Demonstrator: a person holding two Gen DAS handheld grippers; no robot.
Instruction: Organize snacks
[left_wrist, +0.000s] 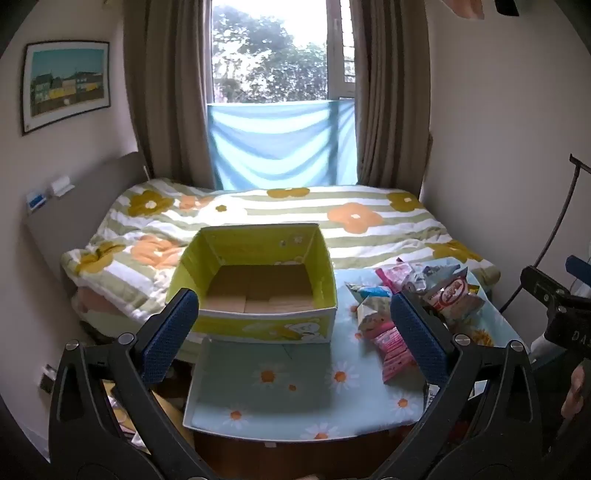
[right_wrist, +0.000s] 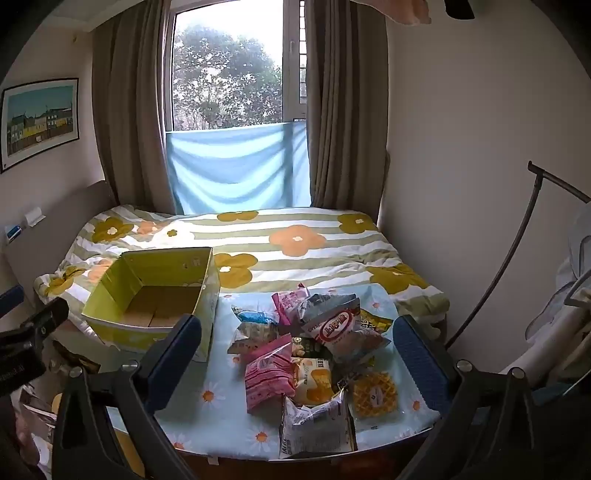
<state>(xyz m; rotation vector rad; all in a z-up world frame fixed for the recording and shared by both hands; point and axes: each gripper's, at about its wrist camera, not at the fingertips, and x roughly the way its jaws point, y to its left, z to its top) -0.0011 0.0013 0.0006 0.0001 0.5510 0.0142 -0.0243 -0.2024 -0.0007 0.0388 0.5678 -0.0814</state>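
Progress stood at nil, judging from the layout: yellow storage box (left_wrist: 258, 291) sat open on the left part of the table (left_wrist: 266, 402), its cardboard floor bare, no packet inside in either view. Snack pile (right_wrist: 314, 354) lay wholly on the table's right part, just beside the box, not touching it as far as could be told. Everything remained to be moved.

Count from the right wrist view, approximate because packets overlapped:
- pink packets: two, one large (right_wrist: 267, 373) at the near left of the pile, one smaller (right_wrist: 291, 301) at the far side
- white bag with red label (right_wrist: 341, 328): one, on top
- waffle in clear wrap (right_wrist: 373, 395): one, near right
- silver-grey bag (right_wrist: 316, 428): one, at the near table edge
- orange-printed packet (right_wrist: 313, 376): one
- blue-and-white packet (right_wrist: 255, 316): one
- others partly buried: at least three, kind unclear

Box: one.

Left claw (left_wrist: 293, 332) was spread fully wide, empty, hovering before the box. Right claw (right_wrist: 295, 354) was likewise fully wide and empty, framing the pile without contact.
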